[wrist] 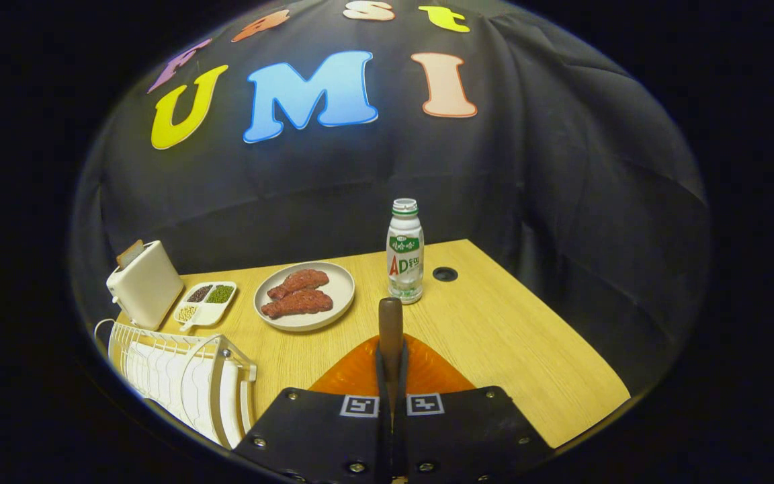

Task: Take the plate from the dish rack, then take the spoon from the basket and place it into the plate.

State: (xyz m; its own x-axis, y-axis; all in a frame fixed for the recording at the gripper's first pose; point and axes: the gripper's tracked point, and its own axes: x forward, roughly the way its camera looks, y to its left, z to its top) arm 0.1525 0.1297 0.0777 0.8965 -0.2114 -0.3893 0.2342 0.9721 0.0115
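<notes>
Your gripper is clenched: its two fingers stand closed together on a brown wooden handle, which rises upright from between them. You cannot tell from this view whether that handle belongs to the spoon, because its lower end is hidden between the fingers.

Directly below the handle, and just ahead of the fingers, lies an orange plate on the wooden table. Only its far half shows; the near half is covered by the gripper body.

Beyond the handle stands a small plastic bottle, upright, with a green and white label. It is near the handle tip but apart from it. Just to the right of the bottle, a round dark hole is set in the table top.

To the left of the bottle sits a pale round dish carrying two pieces of red meat, laid side by side. Further left lies a small white divided tray with dark, green and pale grains in separate compartments. Beside the tray stands a white toaster with a slice of bread showing at its top.

The white wire dish rack stands at the near left corner of the table, well apart from the orange plate.
</notes>
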